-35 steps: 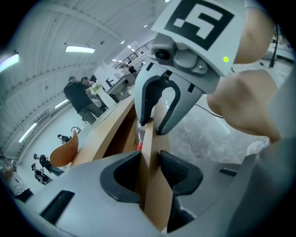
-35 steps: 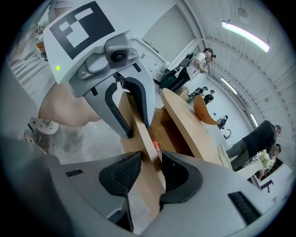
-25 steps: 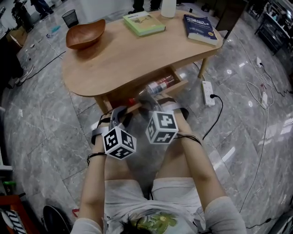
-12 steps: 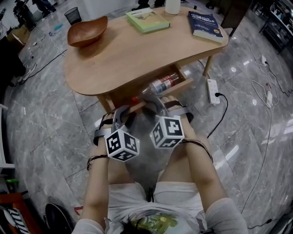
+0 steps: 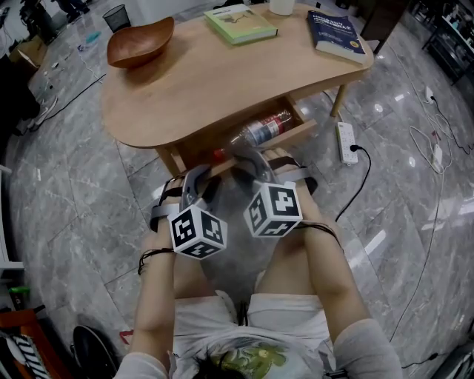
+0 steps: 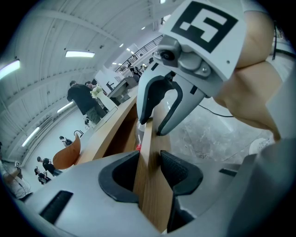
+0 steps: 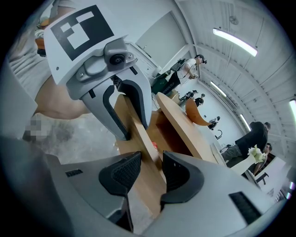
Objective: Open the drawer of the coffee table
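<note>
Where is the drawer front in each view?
Head view: drawer front just above centre, slanting up to the right.
Left gripper view: drawer front bottom centre, clamped between the jaws.
Right gripper view: drawer front bottom centre, clamped between the jaws.
Shared landmark: wooden bowl.

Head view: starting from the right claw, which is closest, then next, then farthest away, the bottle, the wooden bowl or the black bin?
1. Bottle: in the open drawer, just beyond the right claw.
2. Wooden bowl: far left on the table.
3. Black bin: on the floor past the bowl.
</note>
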Demonstrator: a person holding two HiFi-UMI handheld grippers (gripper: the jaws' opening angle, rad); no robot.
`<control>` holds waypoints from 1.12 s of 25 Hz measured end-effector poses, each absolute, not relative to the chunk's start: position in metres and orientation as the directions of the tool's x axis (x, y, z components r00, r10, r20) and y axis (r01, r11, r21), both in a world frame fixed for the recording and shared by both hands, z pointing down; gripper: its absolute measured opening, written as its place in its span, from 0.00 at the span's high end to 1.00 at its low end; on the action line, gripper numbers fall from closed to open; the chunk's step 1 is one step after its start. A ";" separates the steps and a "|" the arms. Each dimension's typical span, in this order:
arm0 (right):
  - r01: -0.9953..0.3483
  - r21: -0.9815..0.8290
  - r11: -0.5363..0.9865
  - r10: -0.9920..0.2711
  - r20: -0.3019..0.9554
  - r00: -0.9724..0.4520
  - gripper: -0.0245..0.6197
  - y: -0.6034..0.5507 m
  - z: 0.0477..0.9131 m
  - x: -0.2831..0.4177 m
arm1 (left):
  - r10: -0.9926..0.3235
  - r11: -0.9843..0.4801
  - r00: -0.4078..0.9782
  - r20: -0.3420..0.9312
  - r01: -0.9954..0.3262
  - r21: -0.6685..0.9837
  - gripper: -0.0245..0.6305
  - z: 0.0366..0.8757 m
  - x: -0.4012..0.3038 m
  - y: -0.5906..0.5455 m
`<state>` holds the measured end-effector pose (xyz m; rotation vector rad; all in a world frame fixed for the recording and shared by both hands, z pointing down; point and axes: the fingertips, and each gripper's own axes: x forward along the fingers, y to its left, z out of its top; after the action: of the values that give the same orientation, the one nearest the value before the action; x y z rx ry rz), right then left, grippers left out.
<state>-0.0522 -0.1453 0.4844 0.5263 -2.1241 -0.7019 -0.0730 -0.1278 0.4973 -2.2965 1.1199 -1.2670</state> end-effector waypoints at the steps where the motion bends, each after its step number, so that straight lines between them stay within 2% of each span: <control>1: -0.125 0.638 0.760 -0.578 0.575 -0.578 0.74 -0.145 0.484 -0.052 | -0.745 -0.658 0.313 0.589 -0.494 -0.569 0.76 0.497 -0.073 -0.127; 28: -0.114 0.625 0.772 -0.569 0.601 -0.562 0.74 -0.133 0.485 -0.044 | -0.727 -0.678 0.362 0.583 -0.509 -0.530 0.76 0.496 -0.065 -0.115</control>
<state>-0.0440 -0.1327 0.4848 0.5081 -2.1071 -0.6757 -0.0652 -0.1147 0.4958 -2.3678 1.1020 -1.2149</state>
